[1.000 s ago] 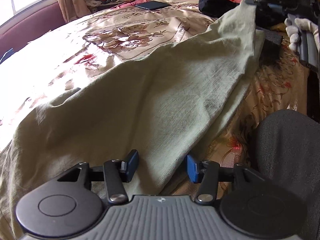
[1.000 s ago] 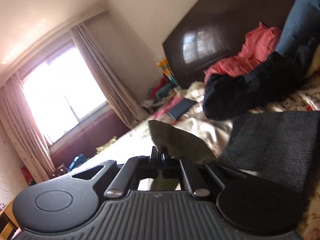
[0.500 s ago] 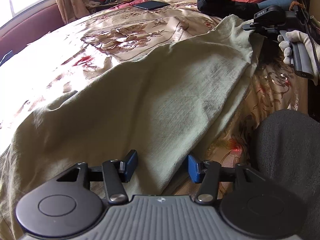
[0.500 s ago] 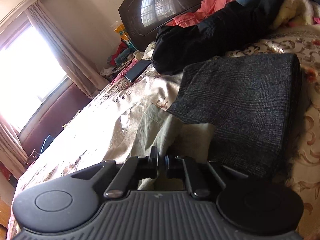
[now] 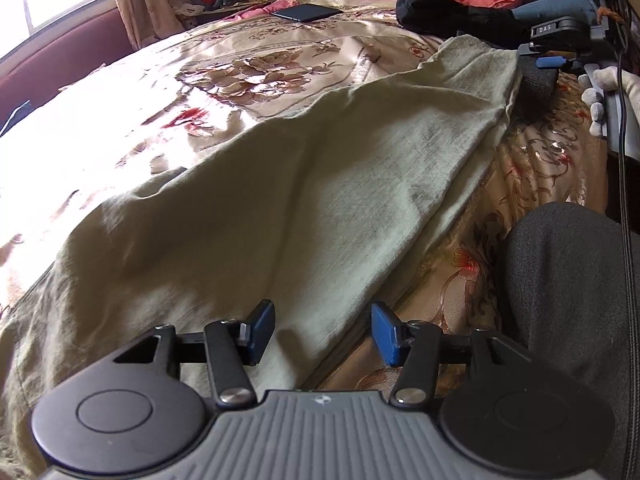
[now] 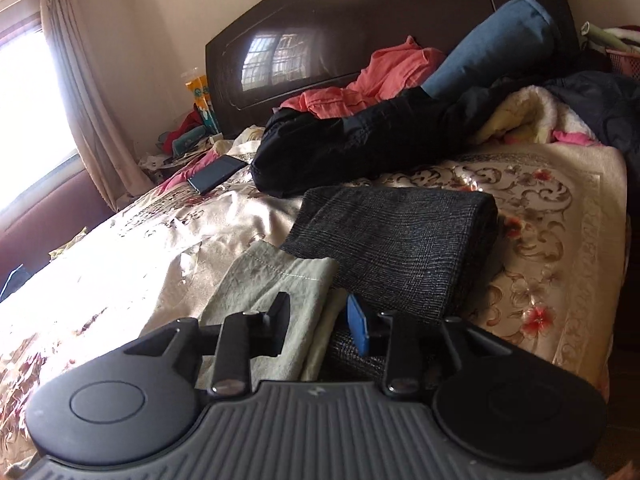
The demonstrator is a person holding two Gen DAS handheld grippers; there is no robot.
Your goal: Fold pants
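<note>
L gripper (image 5: pixel 323 332) low over near end of pants (image 5: pixel 280 200), fingers spread, grasping nothing. Pants lie on bedspread (image 5: pixel 256 64), long axis running away to far right. R gripper (image 6: pixel 318 320) at pants' hem, fingers apart, beside gray folded cloth (image 6: pixel 400 240).

You can read "DAS" in pale letters on the black top of the right gripper (image 5: pixel 560 46), seen from the left wrist. Nothing else is legible.
</note>
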